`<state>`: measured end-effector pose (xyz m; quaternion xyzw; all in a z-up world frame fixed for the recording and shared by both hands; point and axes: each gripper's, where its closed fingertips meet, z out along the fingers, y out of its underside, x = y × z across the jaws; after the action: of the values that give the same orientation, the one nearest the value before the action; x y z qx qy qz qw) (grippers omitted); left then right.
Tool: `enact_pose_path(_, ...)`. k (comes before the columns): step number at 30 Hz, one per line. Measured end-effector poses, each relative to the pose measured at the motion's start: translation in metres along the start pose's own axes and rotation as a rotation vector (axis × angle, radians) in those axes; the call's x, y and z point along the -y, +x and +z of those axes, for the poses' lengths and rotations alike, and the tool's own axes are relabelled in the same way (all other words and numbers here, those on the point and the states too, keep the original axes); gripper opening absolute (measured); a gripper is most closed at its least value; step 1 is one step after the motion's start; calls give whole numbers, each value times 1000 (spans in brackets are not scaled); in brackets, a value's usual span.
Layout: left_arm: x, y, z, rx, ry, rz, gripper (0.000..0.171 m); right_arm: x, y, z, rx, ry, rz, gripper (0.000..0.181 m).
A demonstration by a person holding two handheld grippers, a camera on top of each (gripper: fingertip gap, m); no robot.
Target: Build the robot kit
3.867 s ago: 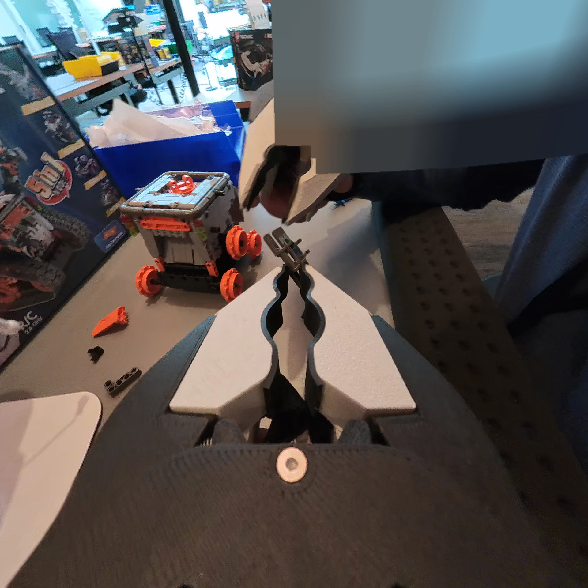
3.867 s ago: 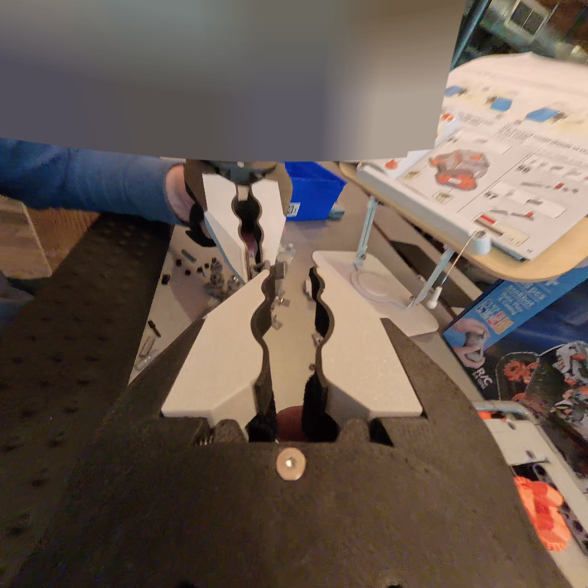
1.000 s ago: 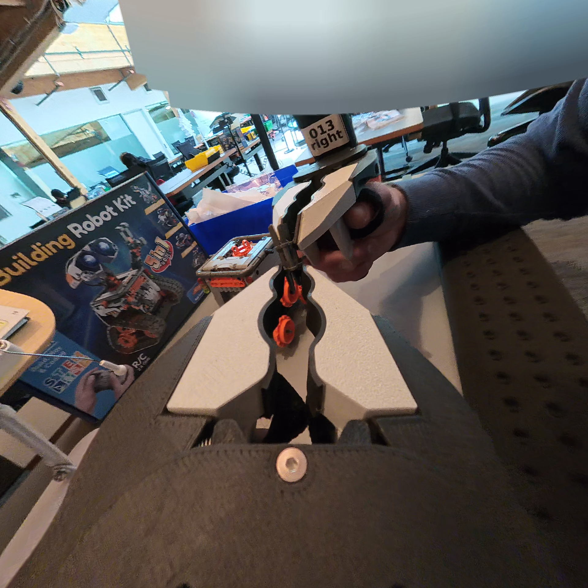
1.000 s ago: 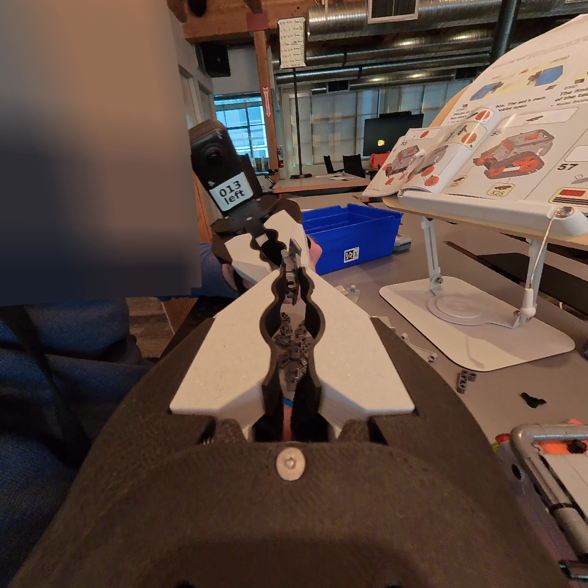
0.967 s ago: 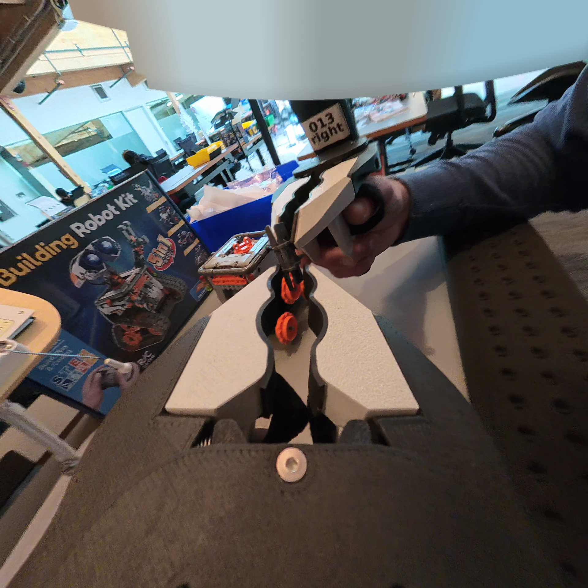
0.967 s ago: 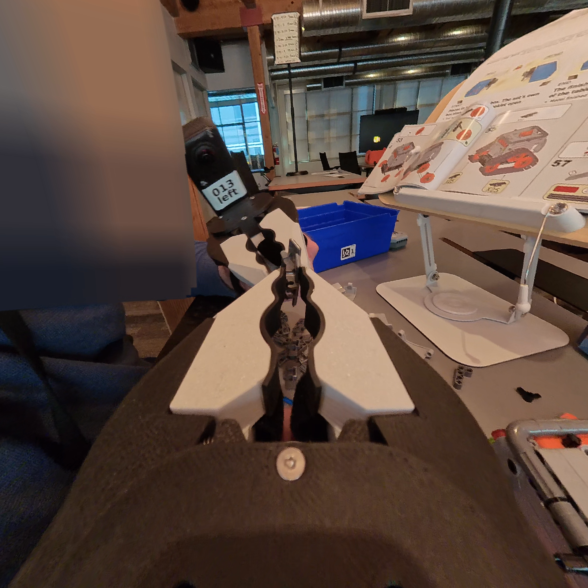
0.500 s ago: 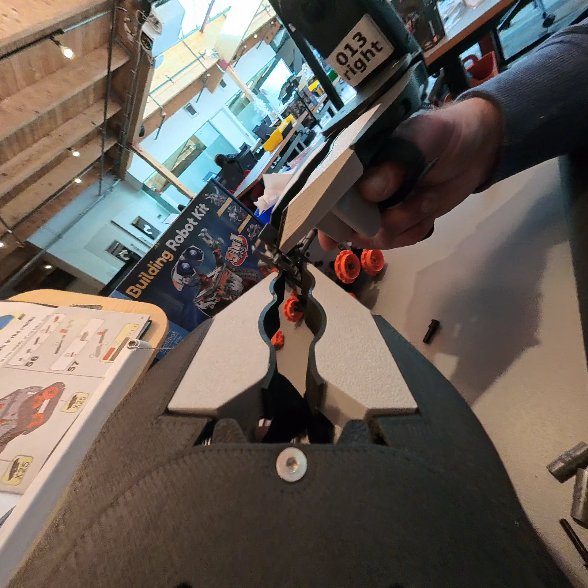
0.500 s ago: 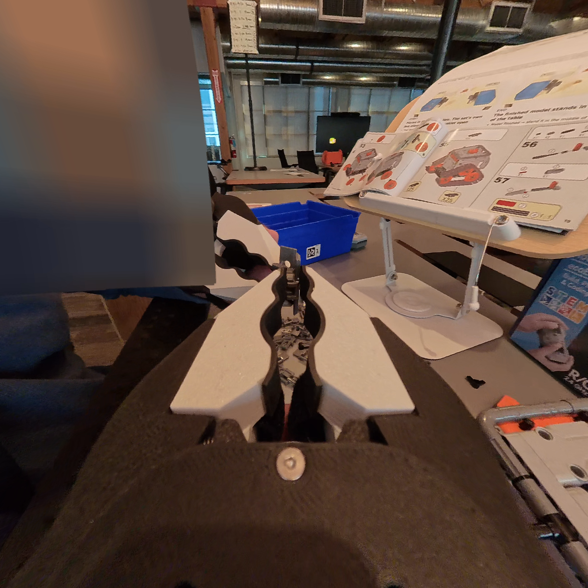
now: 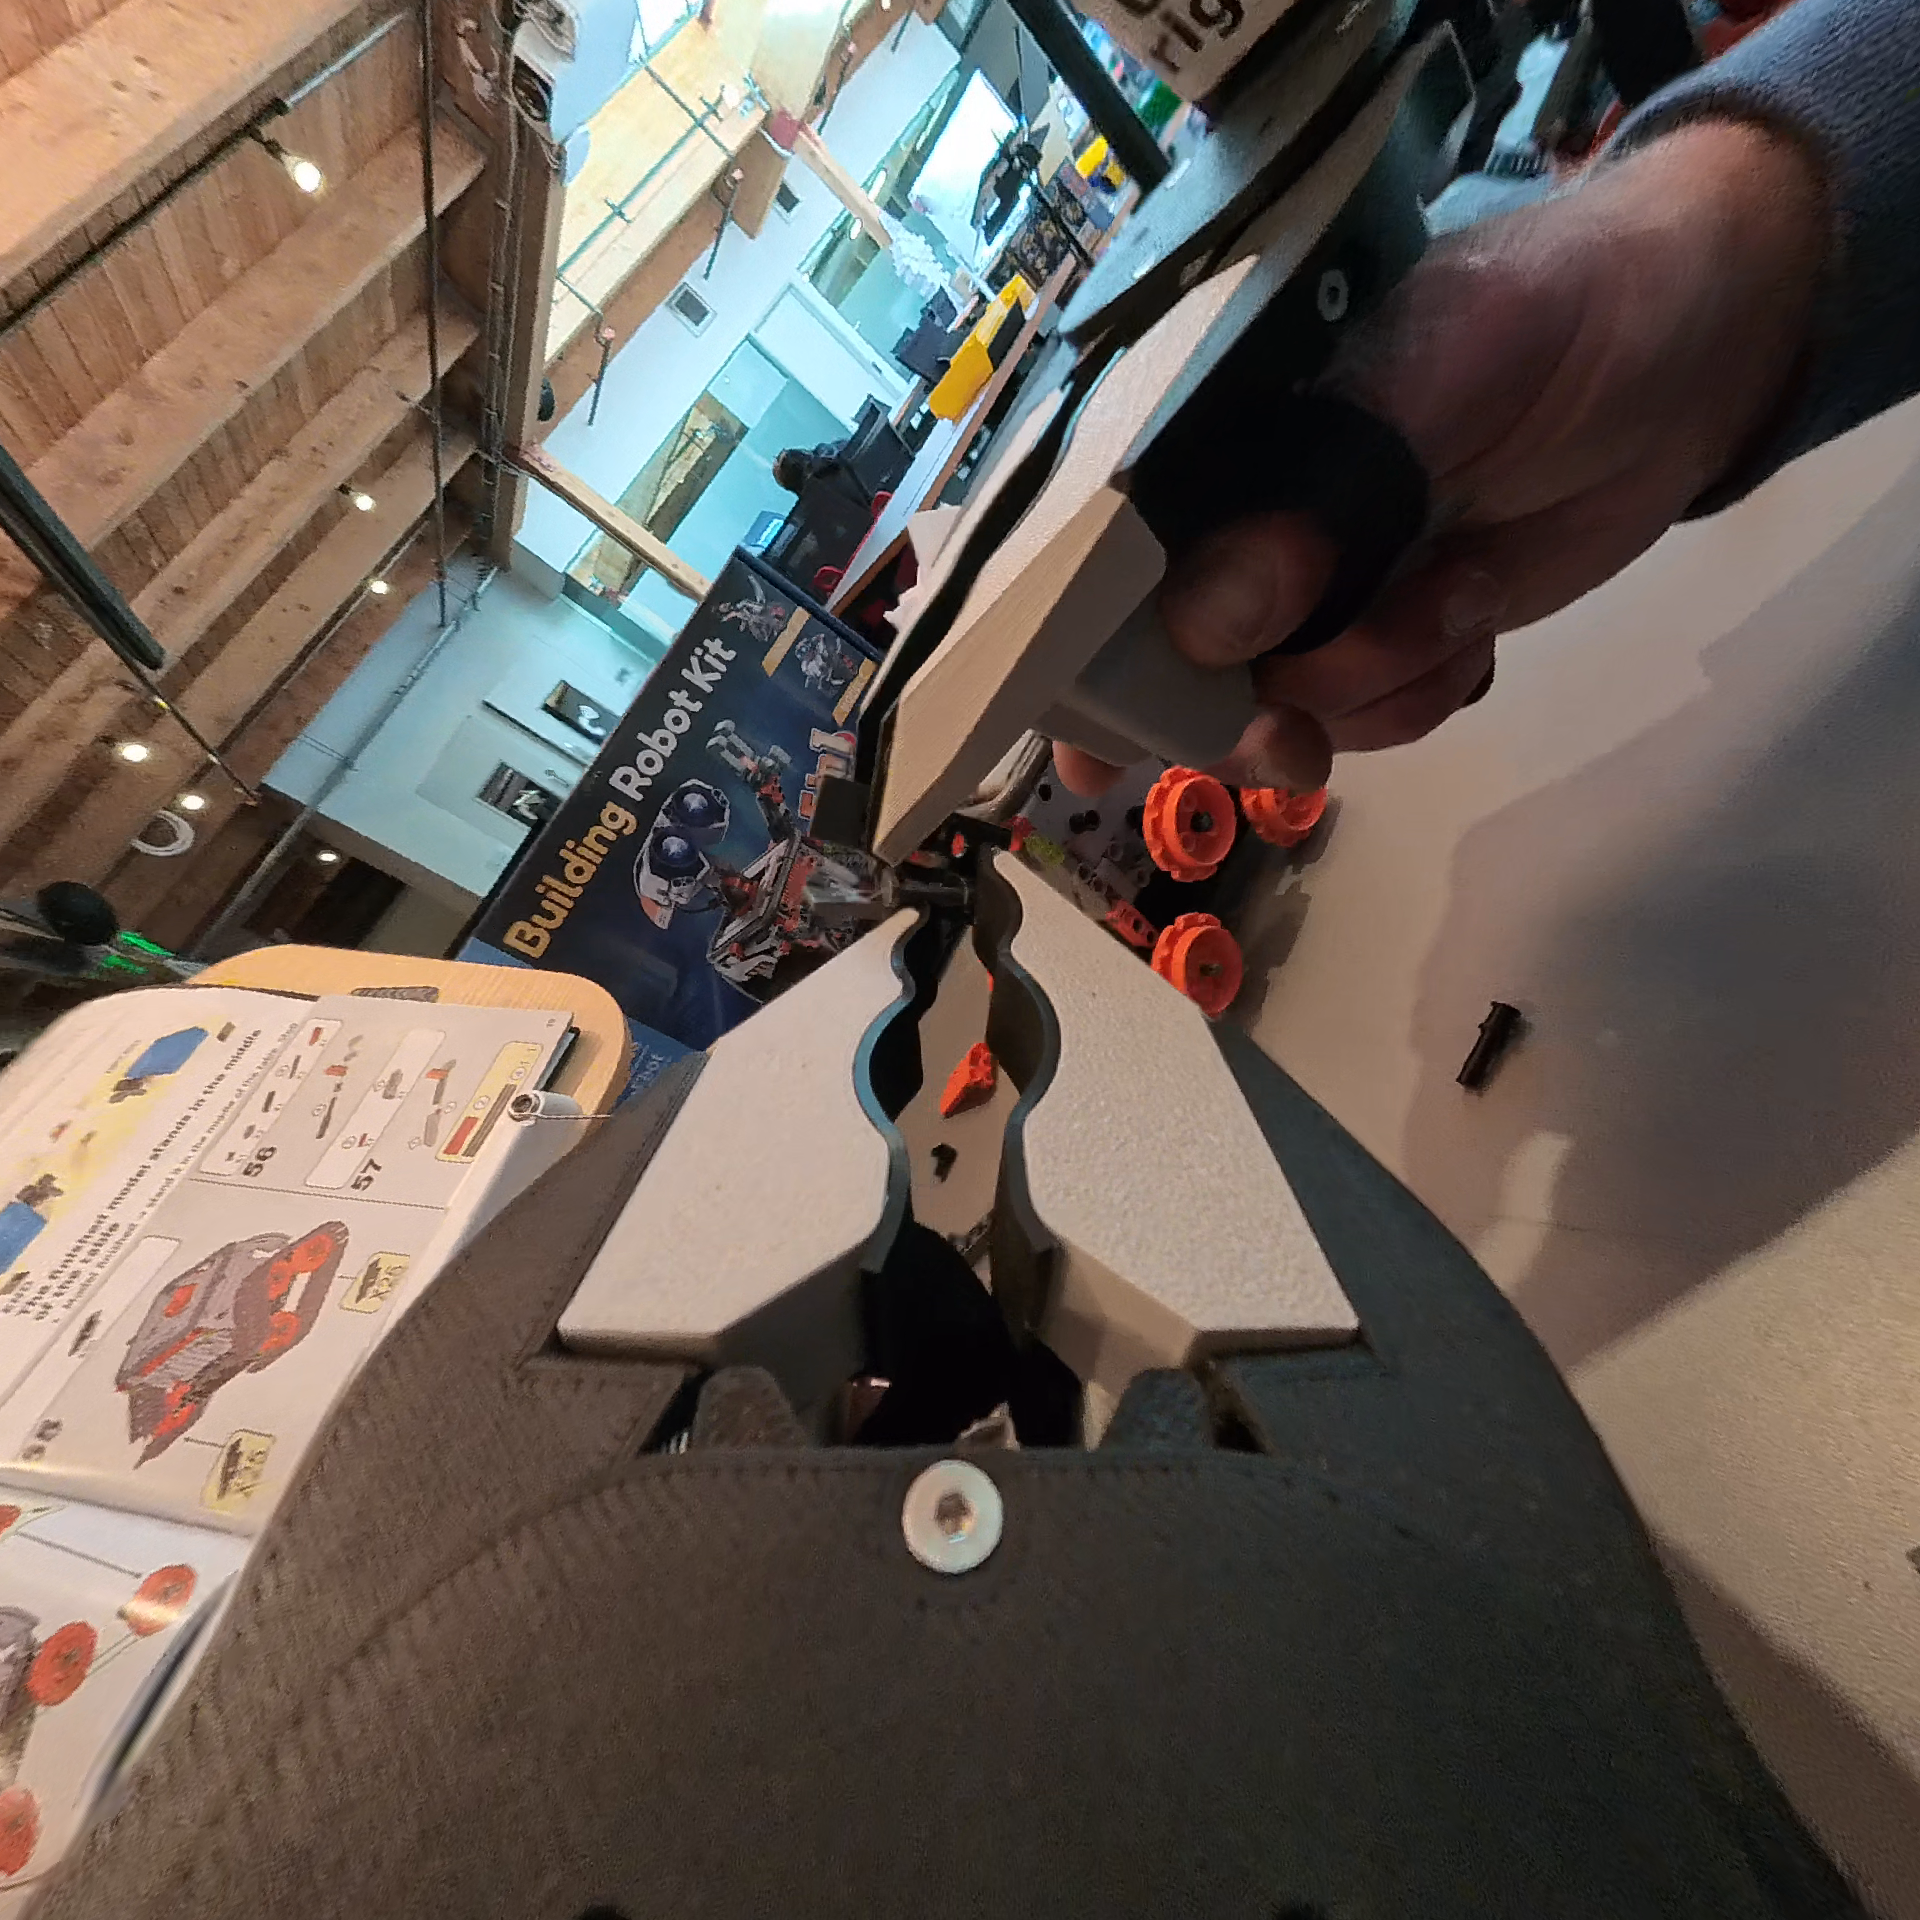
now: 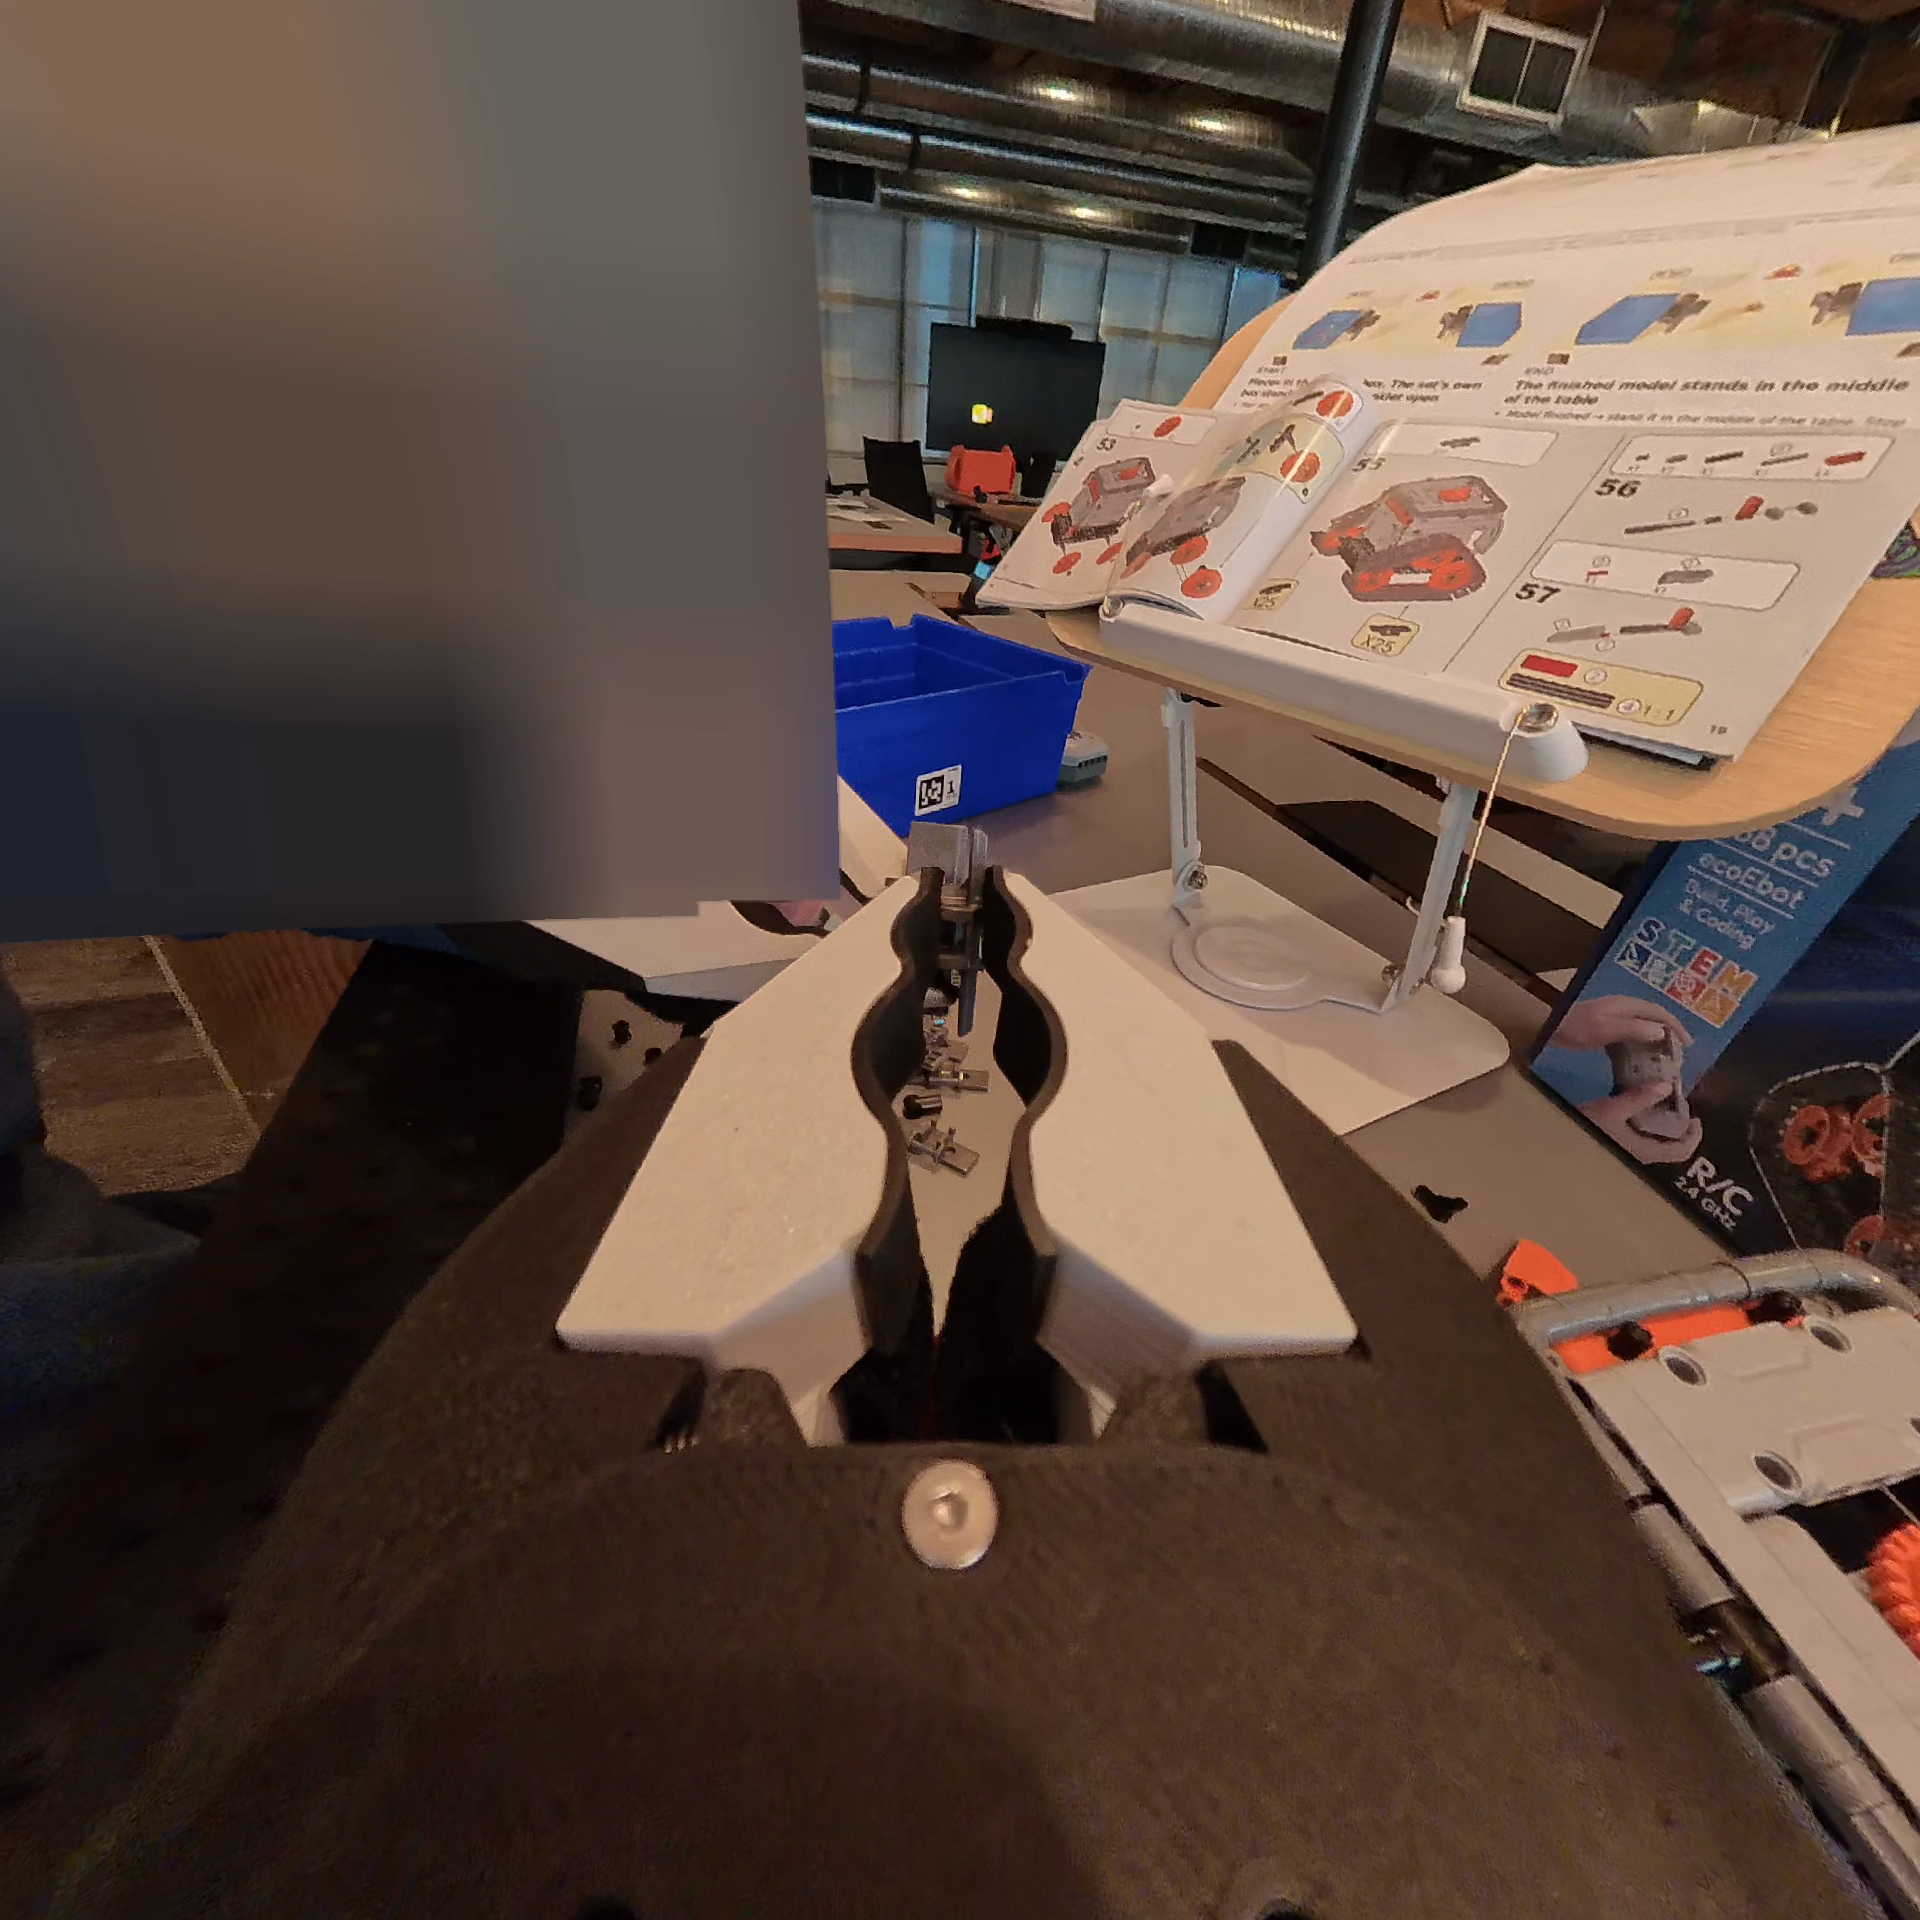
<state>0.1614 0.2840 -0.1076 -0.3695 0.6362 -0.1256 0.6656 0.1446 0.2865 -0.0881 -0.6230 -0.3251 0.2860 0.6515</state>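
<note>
While both grippers meet tip to tip, a small grey part assy (image 10: pixel 951 883) sits between them.
R gripper (image 10: pixel 954 883) clenched on assy; L gripper (image 9: pixel 948 914) tips nearly closed at its dark end, grip unclear. Wheeled model (image 9: pixel 1184 831) beyond, then kit box (image 9: pixel 686 800) at worktop (image 9: pixel 1662 831) far edge.

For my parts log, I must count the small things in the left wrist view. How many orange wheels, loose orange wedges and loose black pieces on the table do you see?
orange wheels: 3
orange wedge: 1
black pieces loose on the table: 2
Total: 6
</note>
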Motion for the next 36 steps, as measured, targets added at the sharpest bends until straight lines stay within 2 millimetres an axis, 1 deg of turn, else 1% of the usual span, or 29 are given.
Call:
enact_pose_path(1, -2, 2, 1, -2, -10, 10, 2, -2, 1, 1, -9, -10, 4, 5)
enact_pose_path(2, -1, 9, 3, -33, -6, 13, 0, -5, 2, 3, -18, -24, 0, 5)
enact_pose_path(4, -4, 7, 5, -11, -13, 17, 1, -7, 4, 4, -24, -29, -11, 5)
enact_pose_path(6, -5, 6, 7, -12, -3, 6, 2, -5, 6, 2, 1, -17, 36, 5)
enact_pose_path(7, -5, 4, 7, -7, 1, -9, 4, -3, 6, 0, 17, 2, 54, 4)
enact_pose_path(9, -7, -7, 7, 23, 8, -49, 6, 2, 9, -3, 28, 31, 83, 5)
enact_pose_path(11, -4, -6, 6, 6, 21, -84, 6, 4, 8, -5, 64, 52, 125, 4)
enact_pose_path(18, -5, -3, 7, -49, 31, -183, 7, 5, 10, -6, 104, 69, 193, 1)
enact_pose_path(23, -11, -4, 8, -96, 23, -302, 6, 11, 22, -13, 80, 103, 224, 2)
enact_pose_path(29, -11, -10, 7, -146, 49, -482, 6, -4, 17, -9, 86, -5, 151, 5)
enact_pose_path(33, -11, -9, 7, -175, 58, -540, 6, -6, 16, -7, 83, -12, 154, 3)
enact_pose_path(36, -13, -5, 8, -210, 59, -554, 6, -10, 20, -7, 55, -39, 148, 3)
